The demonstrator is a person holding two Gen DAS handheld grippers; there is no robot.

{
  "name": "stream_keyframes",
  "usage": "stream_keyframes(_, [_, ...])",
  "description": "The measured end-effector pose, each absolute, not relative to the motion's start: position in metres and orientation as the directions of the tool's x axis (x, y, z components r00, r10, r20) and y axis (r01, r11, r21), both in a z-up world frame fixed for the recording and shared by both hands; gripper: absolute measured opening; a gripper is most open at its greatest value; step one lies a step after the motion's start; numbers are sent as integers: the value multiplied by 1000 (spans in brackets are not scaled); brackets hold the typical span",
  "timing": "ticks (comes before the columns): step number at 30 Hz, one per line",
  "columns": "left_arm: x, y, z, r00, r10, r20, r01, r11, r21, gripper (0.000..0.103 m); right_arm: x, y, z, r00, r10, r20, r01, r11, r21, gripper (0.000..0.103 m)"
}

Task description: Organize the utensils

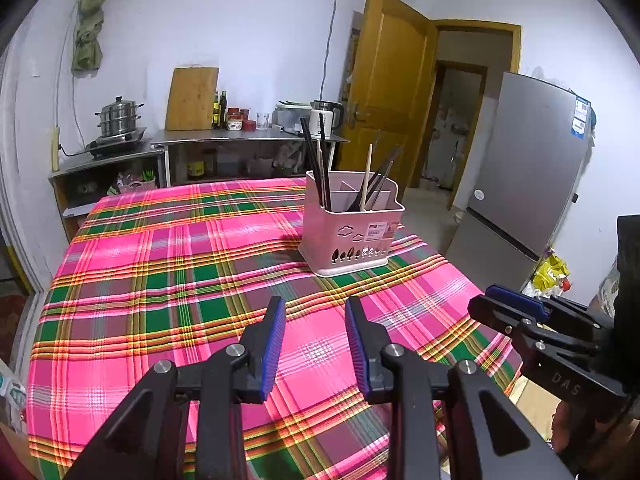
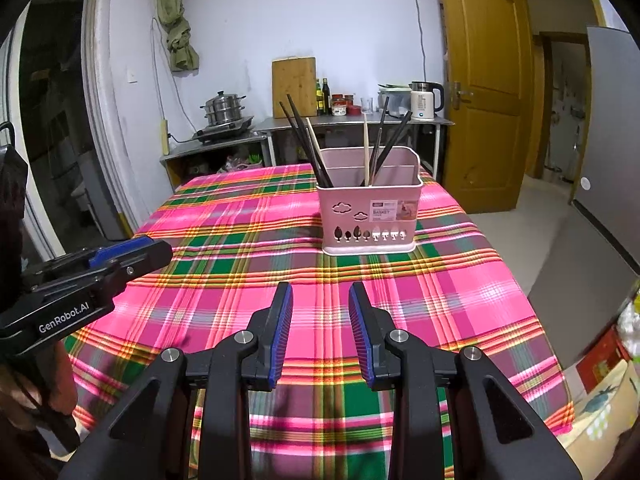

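L gripper [image 1: 314, 322] hangs over the plaid-covered counter [image 1: 160, 280], jaws apart w/ nothing btwn them. Pink utensil basket [image 1: 352, 232] stands upright toward the counter's far right side, dark chopsticks [image 1: 316, 160] in its left compartment, more dark and pale ones to the right. R gripper [image 2: 320, 312] alongside, jaws apart, empty.

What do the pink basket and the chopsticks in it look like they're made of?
Pink utensil basket: looks like matte moulded plastic, with cut-out cloud and tree shapes and a paper label. Dark chopsticks: smooth, black-brown, possibly lacquered wood or plastic. Pale chopstick: unfinished-looking wood or bamboo.
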State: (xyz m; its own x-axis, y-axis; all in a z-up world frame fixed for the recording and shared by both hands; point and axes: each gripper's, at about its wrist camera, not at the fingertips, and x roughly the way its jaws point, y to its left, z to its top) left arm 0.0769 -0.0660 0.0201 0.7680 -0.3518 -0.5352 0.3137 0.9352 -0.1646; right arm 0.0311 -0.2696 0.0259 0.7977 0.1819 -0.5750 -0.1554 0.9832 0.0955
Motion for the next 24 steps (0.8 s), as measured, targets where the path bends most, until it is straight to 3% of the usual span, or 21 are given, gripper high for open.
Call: stream_keyframes(24, [71,-69,23,765,-357,-537,322,933,-161,30,30,-268,29,797,174,-578,-156,984,81,30])
